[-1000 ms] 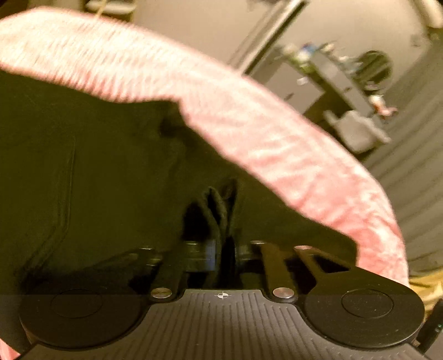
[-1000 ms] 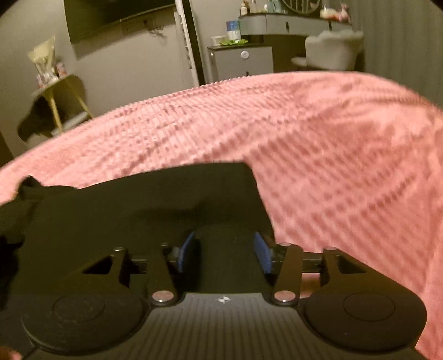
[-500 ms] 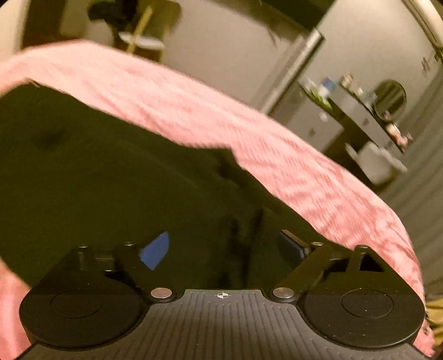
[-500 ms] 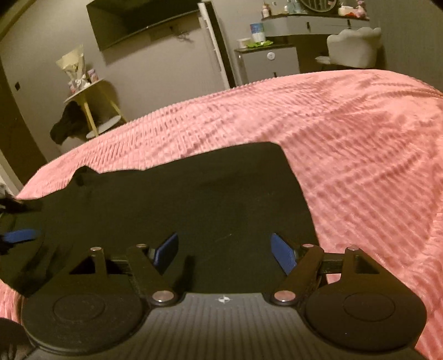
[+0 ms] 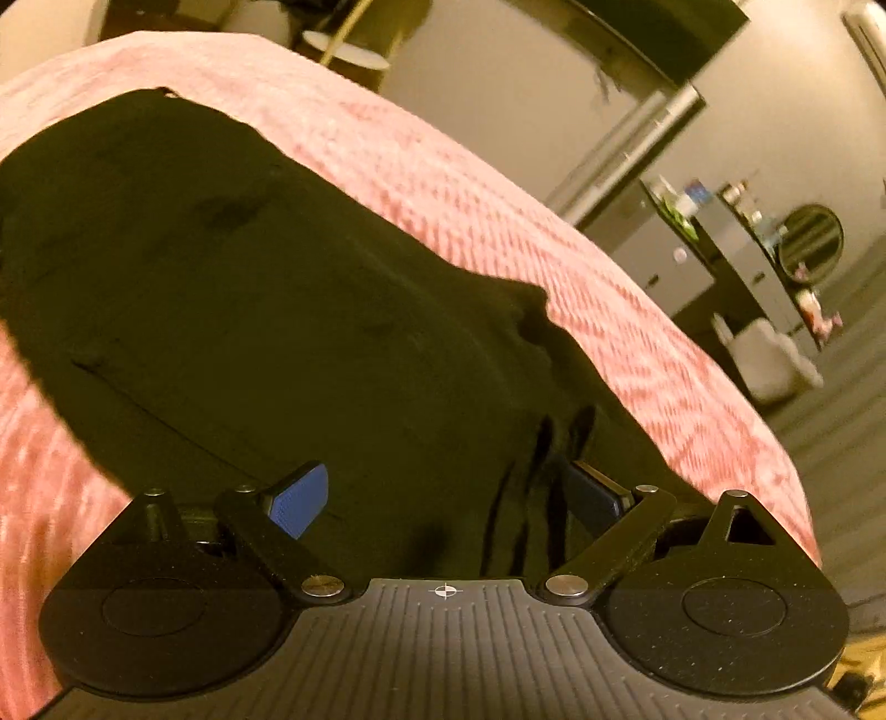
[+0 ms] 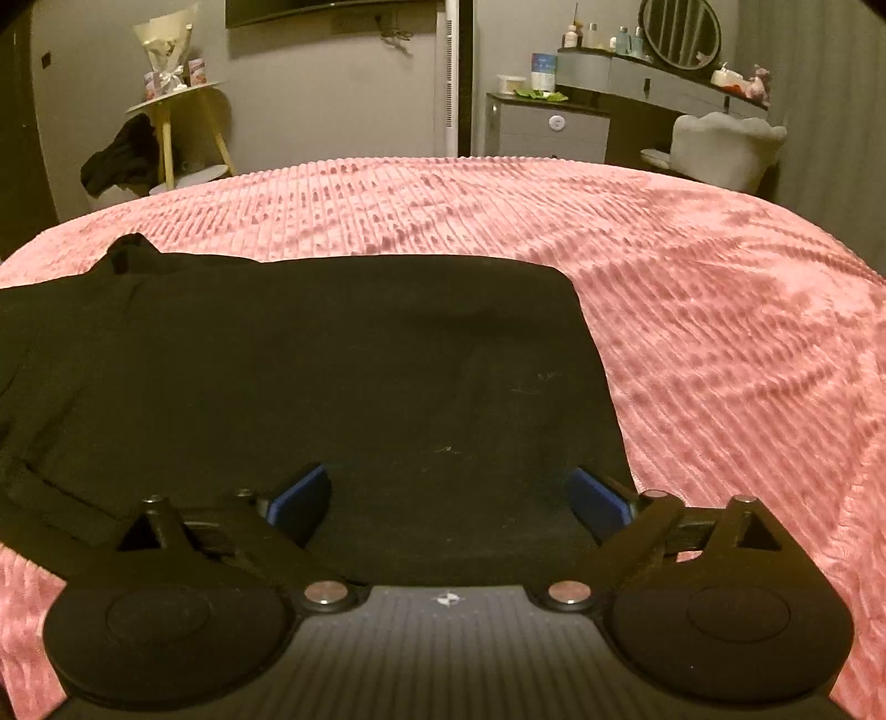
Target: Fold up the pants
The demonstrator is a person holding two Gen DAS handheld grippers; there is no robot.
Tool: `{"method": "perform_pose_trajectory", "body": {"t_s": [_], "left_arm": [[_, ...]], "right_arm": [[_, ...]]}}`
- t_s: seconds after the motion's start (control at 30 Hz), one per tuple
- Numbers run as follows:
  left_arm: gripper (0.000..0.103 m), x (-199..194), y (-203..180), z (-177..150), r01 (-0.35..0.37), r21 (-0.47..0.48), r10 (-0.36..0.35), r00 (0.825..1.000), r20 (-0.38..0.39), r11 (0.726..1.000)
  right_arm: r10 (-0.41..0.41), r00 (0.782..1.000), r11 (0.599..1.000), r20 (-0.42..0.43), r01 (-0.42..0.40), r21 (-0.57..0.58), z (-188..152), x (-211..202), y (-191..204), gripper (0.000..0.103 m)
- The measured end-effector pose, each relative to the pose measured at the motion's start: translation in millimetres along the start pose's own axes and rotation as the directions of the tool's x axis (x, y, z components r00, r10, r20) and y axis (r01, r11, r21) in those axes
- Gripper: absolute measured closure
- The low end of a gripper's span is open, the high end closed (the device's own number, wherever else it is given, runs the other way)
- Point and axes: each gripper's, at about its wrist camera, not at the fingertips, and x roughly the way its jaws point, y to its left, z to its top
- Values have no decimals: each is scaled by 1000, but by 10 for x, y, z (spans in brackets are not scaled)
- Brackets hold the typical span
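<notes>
Black pants lie folded flat on a pink bedspread; they also show in the right wrist view. My left gripper is open and empty just above the pants' near edge, where the cloth bunches in small folds by the right finger. My right gripper is open and empty over the near right corner of the pants. Blue pads show on both grippers.
The pink bedspread stretches far and right of the pants. Beyond the bed stand a yellow side table with dark clothes, a grey cabinet, a vanity with a round mirror and a white chair.
Both grippers opened, let go of the pants and drew back and up. The left gripper was shut on the cloth one second ago. The pants now lie flat.
</notes>
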Motion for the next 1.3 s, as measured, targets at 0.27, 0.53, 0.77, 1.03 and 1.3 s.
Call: {"method": "perform_pose_trajectory", "body": {"t_s": [0.27,0.53,0.77,1.03,1.3], "left_arm": [[7,17,-23,-84,14,-2,-14,999,-47,1000],[7,-123,187,13,43,-96,-43,999,9,994],[7,-636,1163,288,20,-309,45,979,200,951],[23,-468,1938,362,42,-465,44,984,172,885],[18,-196,2107,512,60,-468,25,984,175,882]], "right_arm": [[-7,1000,1000,-4,7,-5,0,23,-11,4],[-4,1000,1000,-4,4,0,2,32,-26,4],[25,1000,1000,11,-25,17,1,-15,-61,4],[121,991,978,54,-129,167,22,-128,-152,14],[113,992,978,49,-120,172,7,-130,-72,14]]}}
